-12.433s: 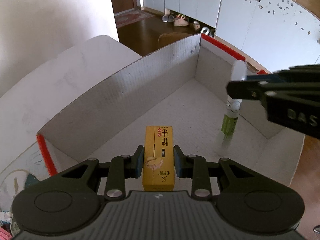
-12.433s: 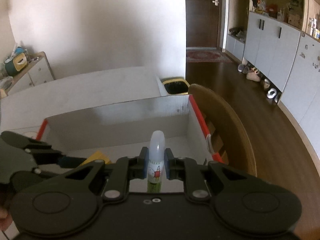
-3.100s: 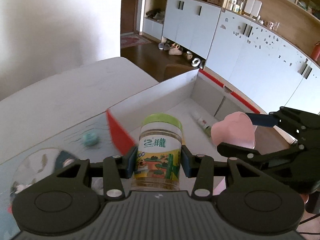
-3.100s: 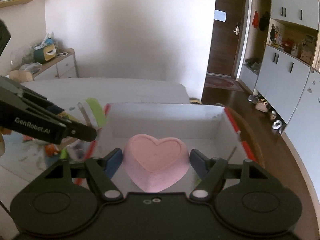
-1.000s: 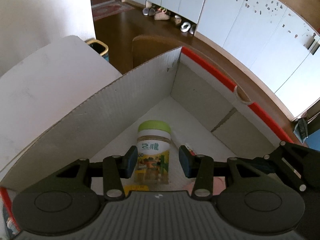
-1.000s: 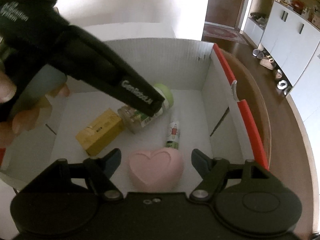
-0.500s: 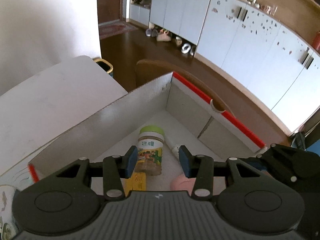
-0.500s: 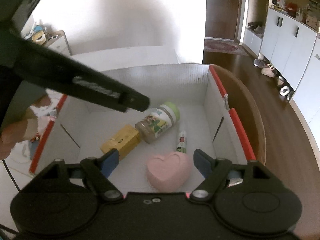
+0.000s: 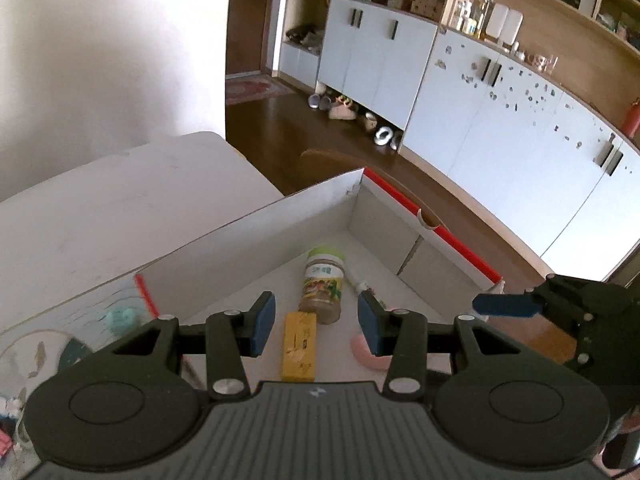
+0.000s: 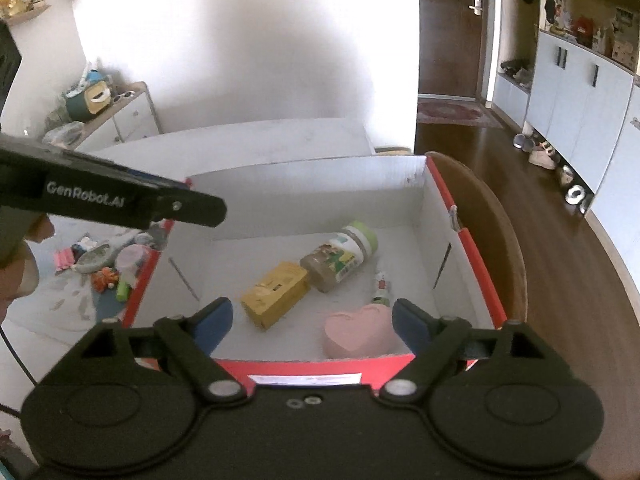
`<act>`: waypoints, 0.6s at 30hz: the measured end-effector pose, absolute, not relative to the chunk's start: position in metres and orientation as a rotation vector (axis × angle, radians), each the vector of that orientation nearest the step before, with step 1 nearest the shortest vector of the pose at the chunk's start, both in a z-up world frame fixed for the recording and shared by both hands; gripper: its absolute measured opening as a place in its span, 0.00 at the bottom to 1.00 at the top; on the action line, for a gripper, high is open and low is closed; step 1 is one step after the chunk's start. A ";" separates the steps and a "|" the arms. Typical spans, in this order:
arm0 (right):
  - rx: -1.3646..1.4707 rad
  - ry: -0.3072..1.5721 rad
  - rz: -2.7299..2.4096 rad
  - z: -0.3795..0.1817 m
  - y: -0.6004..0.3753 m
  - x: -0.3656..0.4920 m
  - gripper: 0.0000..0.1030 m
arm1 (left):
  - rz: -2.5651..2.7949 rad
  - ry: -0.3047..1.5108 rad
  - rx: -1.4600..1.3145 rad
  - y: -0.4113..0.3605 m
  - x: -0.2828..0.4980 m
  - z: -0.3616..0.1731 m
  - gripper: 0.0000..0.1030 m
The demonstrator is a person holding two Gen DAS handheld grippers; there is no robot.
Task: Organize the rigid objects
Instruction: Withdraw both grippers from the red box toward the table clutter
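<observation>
Both grippers hang above the cardboard box, released and holding nothing: the left gripper has its blue pads spread over the box's near side, and the right gripper is splayed wide above the box's red front edge.

The main risk from here looks to be the jar. It lies on its side in the middle of the box floor, green lid toward the far right corner, and a round body like that can roll if the box is jostled or another item is dropped beside it. It touches the far end of the yellow carton, which may check it on that side only. A second risk is crowding: the next item lowered in could land on the small tube, which lies slim and low beside the right wall and is easy to overlook. The two grippers also work close together over one opening, so a clash of fingers is possible.

The things already in the box look hard and unbending. The carton lies flat, set diagonally toward the near left part of the floor. The pink heart-shaped piece sits against the front wall near the right corner. Loose small items remain on the table outside the box's left wall, so the sorting seems unfinished.
</observation>
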State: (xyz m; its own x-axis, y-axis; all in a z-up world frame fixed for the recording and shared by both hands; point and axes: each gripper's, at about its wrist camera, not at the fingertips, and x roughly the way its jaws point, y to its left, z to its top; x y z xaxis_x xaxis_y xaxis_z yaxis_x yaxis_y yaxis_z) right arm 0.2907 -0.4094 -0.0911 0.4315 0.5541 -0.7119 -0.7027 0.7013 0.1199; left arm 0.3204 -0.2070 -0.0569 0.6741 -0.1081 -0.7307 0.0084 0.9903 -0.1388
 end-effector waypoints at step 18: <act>-0.147 0.738 0.809 -0.070 -0.384 0.242 1.00 | 0.020 0.740 -0.202 -0.152 0.246 -0.049 0.72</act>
State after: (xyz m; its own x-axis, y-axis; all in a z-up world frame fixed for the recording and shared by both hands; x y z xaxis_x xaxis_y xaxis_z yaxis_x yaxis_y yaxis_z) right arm 0.2423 -0.3840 -0.0700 0.4595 0.6051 -0.6502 -0.7027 0.6953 0.1506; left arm 0.2458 -0.1521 -0.0487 0.7389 -0.0528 -0.6718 -0.0897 0.9804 -0.1757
